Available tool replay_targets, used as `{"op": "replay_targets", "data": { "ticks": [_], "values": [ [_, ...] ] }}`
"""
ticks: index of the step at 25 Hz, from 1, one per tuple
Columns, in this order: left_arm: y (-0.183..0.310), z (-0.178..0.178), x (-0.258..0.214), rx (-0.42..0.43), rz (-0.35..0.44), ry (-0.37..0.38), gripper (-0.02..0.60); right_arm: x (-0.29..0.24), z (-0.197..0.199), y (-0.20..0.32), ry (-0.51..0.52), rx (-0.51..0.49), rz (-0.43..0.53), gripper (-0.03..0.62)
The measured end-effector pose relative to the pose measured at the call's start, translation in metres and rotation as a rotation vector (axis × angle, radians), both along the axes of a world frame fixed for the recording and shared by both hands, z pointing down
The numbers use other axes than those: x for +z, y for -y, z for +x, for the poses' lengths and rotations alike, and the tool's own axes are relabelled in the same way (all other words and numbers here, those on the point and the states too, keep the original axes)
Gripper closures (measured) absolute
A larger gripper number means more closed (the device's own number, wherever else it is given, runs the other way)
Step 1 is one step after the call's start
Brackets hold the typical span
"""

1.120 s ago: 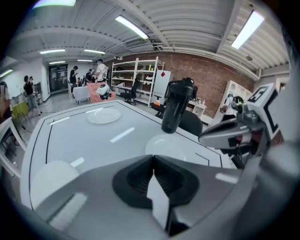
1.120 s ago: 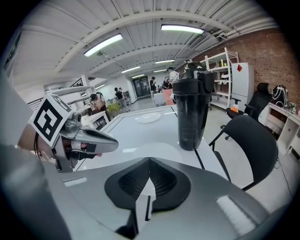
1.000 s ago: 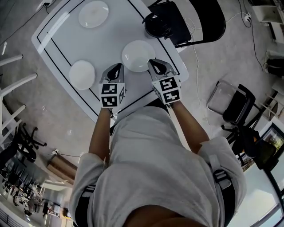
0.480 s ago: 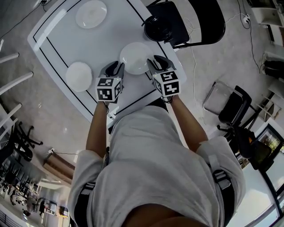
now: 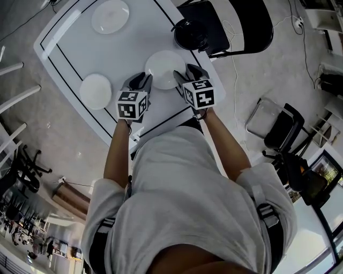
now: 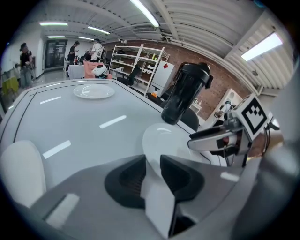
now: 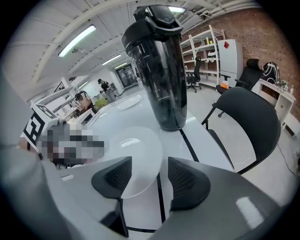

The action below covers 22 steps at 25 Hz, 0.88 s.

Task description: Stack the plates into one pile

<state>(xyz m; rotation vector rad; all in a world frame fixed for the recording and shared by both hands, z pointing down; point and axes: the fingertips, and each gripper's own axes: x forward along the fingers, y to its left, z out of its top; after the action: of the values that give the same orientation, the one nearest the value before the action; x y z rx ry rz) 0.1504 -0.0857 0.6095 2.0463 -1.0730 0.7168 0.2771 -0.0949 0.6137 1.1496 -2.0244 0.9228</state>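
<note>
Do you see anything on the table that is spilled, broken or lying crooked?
Nothing stands out. The near plate, the left plate and the far plate lie flat and apart on the table; no spill or chip shows. The black jug stands upright by the table's edge.

- No legible text, brand name, number or sign in any view.
- Left cube (image 5: 131, 105) on the left gripper (image 5: 140, 80): black-and-white square marker patterns only, no letters or digits.
- Right cube (image 5: 199, 94) on the right gripper (image 5: 188, 73): same kind of marker patterns, no characters.
- Red patch (image 7: 226, 45) on the white cabinet (image 7: 230, 56): too small to read.
</note>
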Motion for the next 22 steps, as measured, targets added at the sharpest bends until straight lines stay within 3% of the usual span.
{"op": "replay_targets", "data": {
  "ticks": [1, 6, 10, 22],
  "values": [
    [0.000, 0.000, 0.000, -0.005, -0.004, -0.006, 0.485, 0.000, -0.001, 0.000, -0.004, -0.002, 0.003, 0.345],
    [-0.001, -0.003, -0.001, -0.066, -0.031, -0.049, 0.474, 0.001, 0.000, -0.004, -0.032, -0.006, 0.011, 0.473],
    [-0.008, -0.007, 0.001, -0.096, -0.077, -0.084, 0.474, -0.003, -0.002, -0.007, -0.019, 0.007, 0.041, 0.487],
    [-0.033, -0.024, -0.002, -0.073, -0.088, -0.042, 0.476, -0.020, -0.020, -0.013, -0.033, 0.010, 0.105, 0.519]
  ]
}}
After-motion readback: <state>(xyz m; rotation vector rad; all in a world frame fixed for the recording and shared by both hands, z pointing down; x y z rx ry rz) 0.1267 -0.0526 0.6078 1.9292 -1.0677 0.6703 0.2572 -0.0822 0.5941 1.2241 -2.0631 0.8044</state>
